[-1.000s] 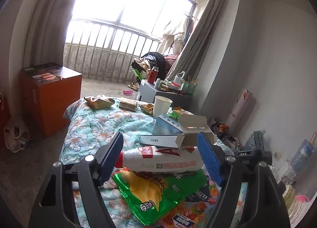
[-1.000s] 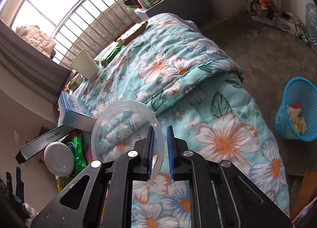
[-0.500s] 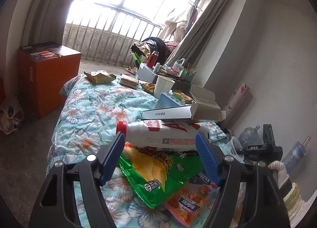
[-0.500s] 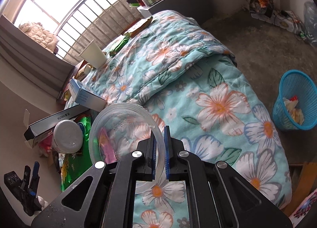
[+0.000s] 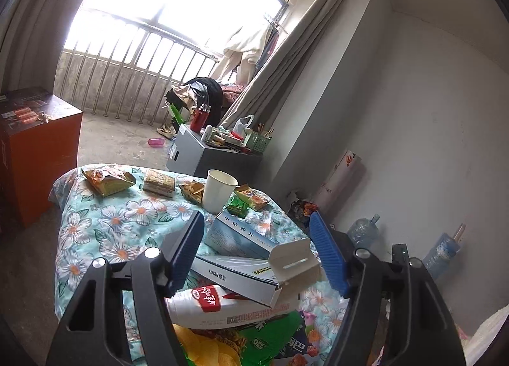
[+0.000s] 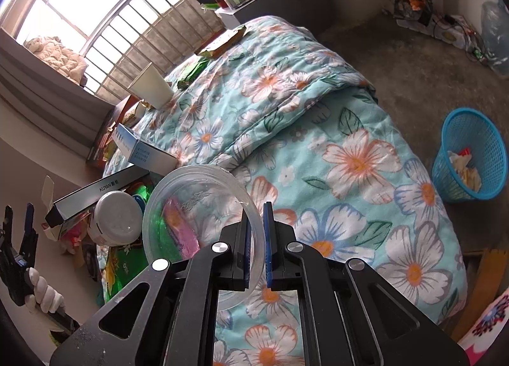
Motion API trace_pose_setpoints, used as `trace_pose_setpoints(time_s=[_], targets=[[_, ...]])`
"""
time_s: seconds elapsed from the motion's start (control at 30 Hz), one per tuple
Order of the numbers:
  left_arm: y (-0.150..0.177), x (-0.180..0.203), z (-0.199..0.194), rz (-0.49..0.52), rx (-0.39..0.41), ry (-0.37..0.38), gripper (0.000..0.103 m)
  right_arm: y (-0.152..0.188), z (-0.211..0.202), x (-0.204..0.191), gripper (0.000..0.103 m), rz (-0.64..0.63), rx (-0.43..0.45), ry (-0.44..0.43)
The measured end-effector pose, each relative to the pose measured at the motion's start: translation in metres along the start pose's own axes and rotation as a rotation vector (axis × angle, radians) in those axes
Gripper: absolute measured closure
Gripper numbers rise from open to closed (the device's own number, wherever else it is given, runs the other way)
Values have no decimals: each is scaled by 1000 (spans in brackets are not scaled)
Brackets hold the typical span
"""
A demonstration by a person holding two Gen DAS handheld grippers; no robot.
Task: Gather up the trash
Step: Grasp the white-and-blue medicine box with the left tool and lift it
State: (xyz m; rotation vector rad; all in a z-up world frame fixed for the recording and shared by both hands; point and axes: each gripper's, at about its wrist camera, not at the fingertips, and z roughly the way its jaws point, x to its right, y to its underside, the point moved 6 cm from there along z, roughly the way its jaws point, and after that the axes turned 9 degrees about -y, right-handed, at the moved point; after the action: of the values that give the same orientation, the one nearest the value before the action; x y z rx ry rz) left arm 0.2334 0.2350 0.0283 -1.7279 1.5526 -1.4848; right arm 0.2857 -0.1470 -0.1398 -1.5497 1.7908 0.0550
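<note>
Your right gripper [image 6: 256,238] has its jaws nearly closed, pinching the rim of a clear plastic bowl [image 6: 197,210] and holding it above the flowered quilt [image 6: 343,149] on the bed. Your left gripper [image 5: 256,254] has its jaws wide apart and closing; the opened cardboard box [image 5: 254,273] and the white bottle [image 5: 219,305] lie between and below them, and the pads touch neither. Both sit in the litter at the near end of the bed, over a green snack bag [image 5: 264,337]. A paper cup [image 5: 218,189] stands towards the far end among wrappers. A blue basket [image 6: 470,156] with some trash stands on the floor beside the bed.
</note>
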Motion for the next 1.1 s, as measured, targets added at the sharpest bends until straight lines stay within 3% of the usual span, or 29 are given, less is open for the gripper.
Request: trace_pose_setpoints(time_s=[0.1,0.23,0.37,0.47,0.57,0.83,0.97,1.1], targets=[[-22,-19,48,-90,-176,63,39,-8,3,-5,97,-6,1,-2],[-28,-37,137,-206,-519,84,40,-17,11,-7,97,-4,-3,-15],[-4,-42,208,-304,-816,35,41,-21,17,-4,97,18,1,-34],[15,-42,241,-339,-955,-9,41,-23,19,0,97,29,9,-40],[23,-42,259,-402,-1005,-21,41,-25,19,7,97,44,13,-49],[46,-44,288,-395,-1104,-141,41,-28,17,29,97,77,16,-71],[49,-44,291,-401,-1108,-170,41,-27,17,36,97,86,20,-87],[45,-37,291,-387,-1092,-166,49,-27,17,40,97,96,15,-107]])
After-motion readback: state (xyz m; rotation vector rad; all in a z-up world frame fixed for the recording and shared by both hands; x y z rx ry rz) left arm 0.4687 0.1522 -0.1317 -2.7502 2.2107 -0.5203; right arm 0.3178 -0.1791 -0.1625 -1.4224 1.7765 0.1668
